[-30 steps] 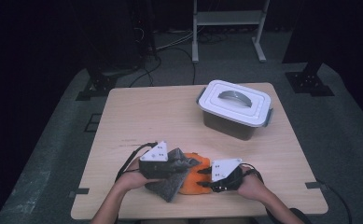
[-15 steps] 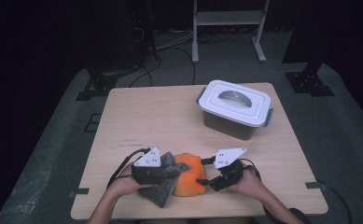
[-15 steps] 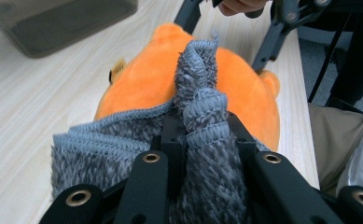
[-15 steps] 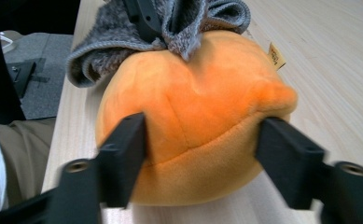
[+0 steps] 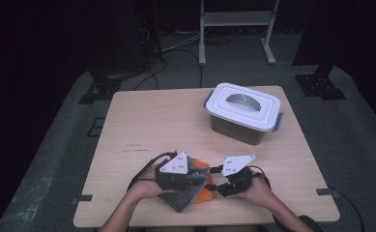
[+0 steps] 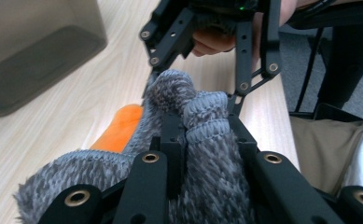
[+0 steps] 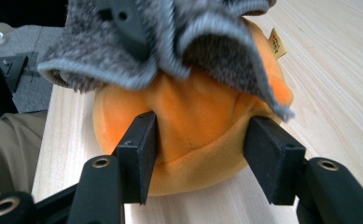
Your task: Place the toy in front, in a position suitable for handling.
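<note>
The orange plush [image 7: 193, 126] lies on the table [image 5: 147, 121] at the lower middle of the high view, near the front edge, between the two grippers. A grey knit cloth [image 6: 202, 154] is draped over its top and hangs off its near left side in the high view [image 5: 188, 193]. In the right gripper view the right gripper [image 7: 198, 144] has its two black pads on either flank of the plush, both pressing into the soft body; its jaws have just been closing around it. In the left gripper view the left gripper [image 6: 184, 121] is clenched on a bunched fold of the cloth, with the orange plush [image 6: 118, 128] showing just to the left of the fold. In the high view the left gripper [image 5: 176, 169] sits over the cloth and the right gripper [image 5: 234, 176] just right of the plush [image 5: 204, 194]. A closed white lidded box [image 5: 243, 111] stands well apart in the upper right of the table.
</note>
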The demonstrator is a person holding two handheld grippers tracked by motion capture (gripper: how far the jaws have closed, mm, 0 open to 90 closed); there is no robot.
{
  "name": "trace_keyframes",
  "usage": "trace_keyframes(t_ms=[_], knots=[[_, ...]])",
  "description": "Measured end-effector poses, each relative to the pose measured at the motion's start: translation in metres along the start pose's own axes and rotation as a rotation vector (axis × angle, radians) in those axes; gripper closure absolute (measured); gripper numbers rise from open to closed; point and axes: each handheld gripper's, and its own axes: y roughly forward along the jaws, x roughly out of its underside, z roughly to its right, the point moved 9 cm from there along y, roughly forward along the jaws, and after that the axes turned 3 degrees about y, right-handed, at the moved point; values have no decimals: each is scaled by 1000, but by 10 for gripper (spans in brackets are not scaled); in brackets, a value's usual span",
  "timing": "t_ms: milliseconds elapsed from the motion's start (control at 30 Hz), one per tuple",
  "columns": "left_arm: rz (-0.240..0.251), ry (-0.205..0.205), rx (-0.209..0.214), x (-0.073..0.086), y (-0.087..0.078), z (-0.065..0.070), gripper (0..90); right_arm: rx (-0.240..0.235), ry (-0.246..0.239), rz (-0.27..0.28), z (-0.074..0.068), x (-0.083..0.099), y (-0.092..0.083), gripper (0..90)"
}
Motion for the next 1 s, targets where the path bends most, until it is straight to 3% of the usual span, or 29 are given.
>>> trace_keyframes(t_ms=[100, 267, 433, 533, 633, 833, 1000], knots=[[-6, -27, -36, 8, -10, -7, 731, -2, 8, 2, 0, -1, 1, 448], [28, -88, -30, 20, -9, -6, 735, -8, -9, -4, -1, -4, 0, 397], [30, -83, -37, 20, -8, -5, 736, 36, -33, 39, -1, -15, -8, 366], [32, -84, -47, 20, -8, -6, 736, 22, -63, 64, -9, -19, -10, 444], [42, -92, -48, 20, -9, -7, 736, -3, -96, 43, -18, -15, -7, 523], [75, -126, -40, 17, -11, -11, 738, 15, -85, 30, -12, -13, 3, 585], [79, -137, -94, 18, -29, -25, 738, -6, -76, 21, -12, -9, 4, 640]])
